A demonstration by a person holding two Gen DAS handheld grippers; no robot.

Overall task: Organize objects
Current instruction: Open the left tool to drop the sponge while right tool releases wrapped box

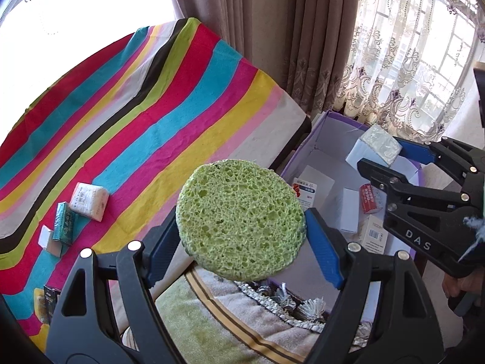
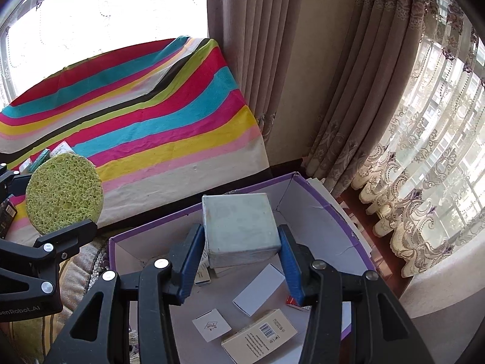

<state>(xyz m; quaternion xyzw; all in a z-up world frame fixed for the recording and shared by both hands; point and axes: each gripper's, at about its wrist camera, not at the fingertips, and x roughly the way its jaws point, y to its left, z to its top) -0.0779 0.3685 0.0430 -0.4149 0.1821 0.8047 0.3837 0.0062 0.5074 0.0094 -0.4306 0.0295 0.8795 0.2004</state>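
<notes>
Left gripper [image 1: 242, 242] has the round green sponge [image 1: 241, 220] pinched edge-on between its blue pads, held up in the air with the striped cloth [image 1: 151, 121] behind the jaws. Right gripper [image 2: 241, 261] is clamped on a pale block [image 2: 239, 230], and the purple box [image 2: 321, 194] of small cartons sits right under its jaws.
</notes>
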